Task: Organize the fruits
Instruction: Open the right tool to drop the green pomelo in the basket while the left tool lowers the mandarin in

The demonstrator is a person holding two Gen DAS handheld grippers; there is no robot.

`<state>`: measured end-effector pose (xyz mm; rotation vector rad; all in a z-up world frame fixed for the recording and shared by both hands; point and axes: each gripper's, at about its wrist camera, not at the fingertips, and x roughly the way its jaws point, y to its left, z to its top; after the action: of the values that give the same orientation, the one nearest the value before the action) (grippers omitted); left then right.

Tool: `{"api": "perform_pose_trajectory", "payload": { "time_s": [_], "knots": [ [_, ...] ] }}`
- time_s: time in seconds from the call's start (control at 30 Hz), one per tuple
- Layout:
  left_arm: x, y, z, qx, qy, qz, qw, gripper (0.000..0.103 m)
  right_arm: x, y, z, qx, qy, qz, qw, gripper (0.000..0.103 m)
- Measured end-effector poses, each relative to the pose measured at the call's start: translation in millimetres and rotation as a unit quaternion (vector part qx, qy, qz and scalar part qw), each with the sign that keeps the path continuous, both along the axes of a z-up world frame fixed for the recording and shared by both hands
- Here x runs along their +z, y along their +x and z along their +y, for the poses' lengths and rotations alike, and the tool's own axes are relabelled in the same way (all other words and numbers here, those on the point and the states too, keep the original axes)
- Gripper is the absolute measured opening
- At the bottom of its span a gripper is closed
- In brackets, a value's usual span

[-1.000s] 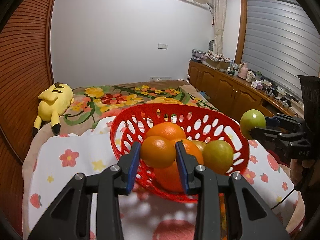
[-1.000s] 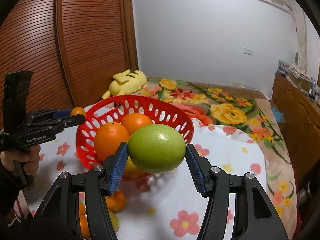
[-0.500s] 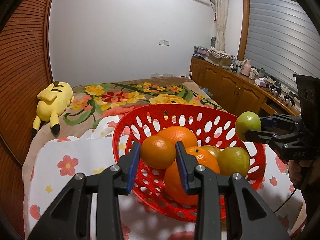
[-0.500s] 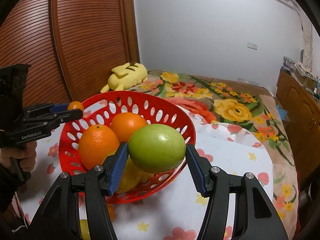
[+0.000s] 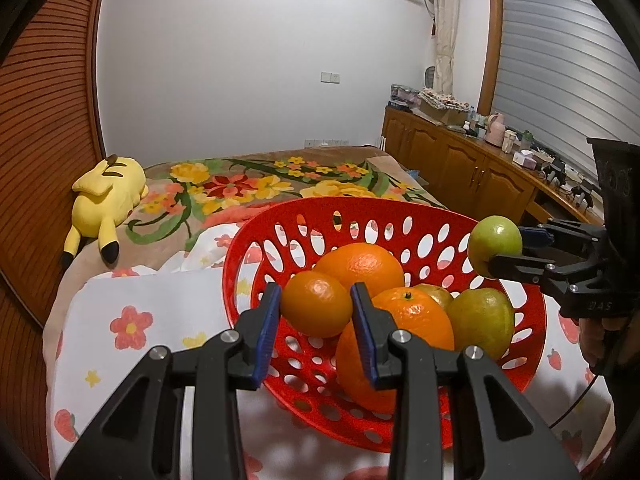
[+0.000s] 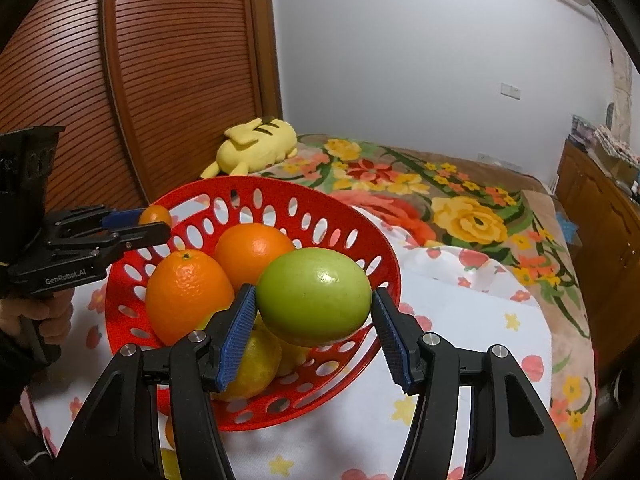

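The left claw (image 5: pixel 316 312) is closed on a small orange (image 5: pixel 316 310), its blue pads (image 5: pixel 267 330) pressed against the fruit's two sides, holding it above the near-left part of the red basket (image 5: pixel 280 232). The right claw (image 6: pixel 314 322) grips a green fruit (image 6: pixel 314 296), which nearly fills the span between the pads; its long axis runs across from one pad to the other. This fruit hangs over the basket's right rim.

Inside the perforated basket lie two large oranges (image 6: pixel 188 296), a yellowish-green fruit (image 5: pixel 482 322) and a smaller one half hidden among them. The pile takes up the middle and right of the bowl; the bare floor at the near left under the small orange is free. The basket stands on a white flower-printed cloth (image 5: pixel 132 320) spread over the bed (image 5: pixel 256 184), with open cloth on either side of it.

The left claw's body, seen from the right wrist, reads "GenRobot.AI". A yellow plush toy (image 5: pixel 106 196) lies near the slatted wooden wall (image 6: pixel 168 80).
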<state>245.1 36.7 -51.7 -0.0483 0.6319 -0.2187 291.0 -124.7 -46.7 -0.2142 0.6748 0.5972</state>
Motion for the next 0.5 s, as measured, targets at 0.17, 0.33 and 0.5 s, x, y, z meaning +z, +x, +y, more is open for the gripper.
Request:
{"api": "perform_pose_trajectory", "payload": {
  "time_s": [0.17, 0.33, 0.5],
  "knots": [
    [-1.0, 0.4, 0.4, -0.001, 0.000, 0.000, 1.0000, 0.033, 0.3, 0.4, 1.3, 0.000, -0.001, 0.000, 1.000, 0.060],
    [-1.1, 0.4, 0.3, 0.000, 0.001, 0.001, 1.0000, 0.034, 1.6, -0.2, 0.5, -0.001, 0.004, 0.000, 1.000, 0.064],
    [-2.5, 1.0, 0.3, 0.000, 0.001, 0.001, 1.0000, 0.034, 0.0, -2.5, 2.3, -0.002, 0.003, -0.002, 1.000, 0.064]
  ]
}}
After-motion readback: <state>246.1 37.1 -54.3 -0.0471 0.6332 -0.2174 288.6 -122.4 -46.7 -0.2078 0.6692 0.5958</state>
